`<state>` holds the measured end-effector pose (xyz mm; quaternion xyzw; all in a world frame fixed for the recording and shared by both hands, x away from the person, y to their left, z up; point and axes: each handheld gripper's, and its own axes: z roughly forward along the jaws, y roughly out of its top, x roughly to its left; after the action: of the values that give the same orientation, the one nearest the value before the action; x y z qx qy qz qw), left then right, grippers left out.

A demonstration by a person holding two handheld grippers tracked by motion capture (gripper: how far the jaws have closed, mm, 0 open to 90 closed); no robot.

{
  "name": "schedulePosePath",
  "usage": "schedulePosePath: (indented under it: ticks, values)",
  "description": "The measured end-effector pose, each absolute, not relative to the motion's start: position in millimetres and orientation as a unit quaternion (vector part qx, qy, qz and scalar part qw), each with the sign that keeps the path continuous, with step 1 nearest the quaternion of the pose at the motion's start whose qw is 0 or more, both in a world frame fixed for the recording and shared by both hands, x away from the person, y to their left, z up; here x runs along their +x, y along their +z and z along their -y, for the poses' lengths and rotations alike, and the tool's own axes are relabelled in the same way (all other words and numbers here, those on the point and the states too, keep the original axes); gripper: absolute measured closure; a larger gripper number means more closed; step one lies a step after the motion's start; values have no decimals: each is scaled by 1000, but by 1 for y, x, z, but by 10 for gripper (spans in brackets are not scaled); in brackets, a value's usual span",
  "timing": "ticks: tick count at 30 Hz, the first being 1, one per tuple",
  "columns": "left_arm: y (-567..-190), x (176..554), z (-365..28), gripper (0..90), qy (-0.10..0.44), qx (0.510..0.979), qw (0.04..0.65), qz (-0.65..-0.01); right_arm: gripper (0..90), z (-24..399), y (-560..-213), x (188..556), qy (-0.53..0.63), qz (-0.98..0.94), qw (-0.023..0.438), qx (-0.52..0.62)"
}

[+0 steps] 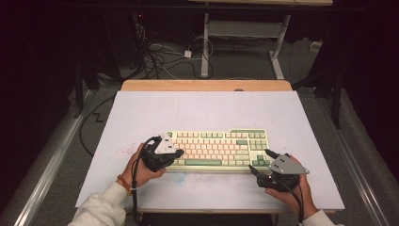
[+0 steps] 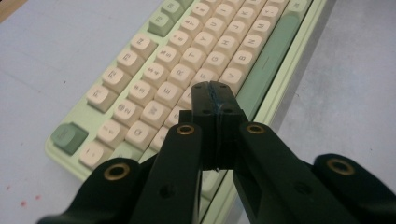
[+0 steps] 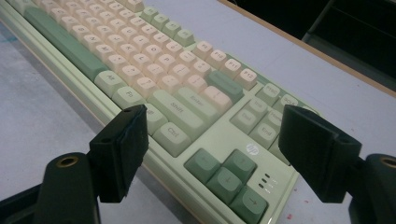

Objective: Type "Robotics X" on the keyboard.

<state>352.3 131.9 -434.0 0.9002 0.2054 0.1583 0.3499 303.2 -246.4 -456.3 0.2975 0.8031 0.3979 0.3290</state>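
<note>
A pale green keyboard [image 1: 215,149] with cream and green keys lies near the front of the white table mat [image 1: 141,113]. My left gripper [image 1: 178,153] hovers over the keyboard's left end, jaws shut together with nothing between them; in the left gripper view the closed tips [image 2: 212,95] sit just above the lower letter rows of the keyboard [image 2: 140,70]. My right gripper [image 1: 261,159] stands open at the keyboard's right front corner. In the right gripper view its gripper [image 3: 212,140] straddles the arrow keys [image 3: 229,179], with the pads clear of the keyboard [image 3: 154,56].
The mat rests on a wooden table [image 1: 207,85] whose far edge shows. Beyond it, cables [image 1: 160,56] and the legs of another table frame [image 1: 205,47] stand on the dark floor. Faint red specks [image 1: 123,150] mark the mat left of the keyboard.
</note>
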Motion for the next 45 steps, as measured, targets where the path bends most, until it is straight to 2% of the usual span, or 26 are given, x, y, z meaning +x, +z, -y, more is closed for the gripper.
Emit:
schedulePosePath:
  ticks: [18,39,45]
  values:
    - [-440,376,-74,877,128,916,334,-181,251,246,-460,305,389,-810,324,294]
    - [-454,377,-59,877,136,929,299,-170,252,244,-461,305,386,-816,317,291]
    - [-452,375,-61,877,145,926,306,-167,252,244,-461,305,384,-817,318,289]
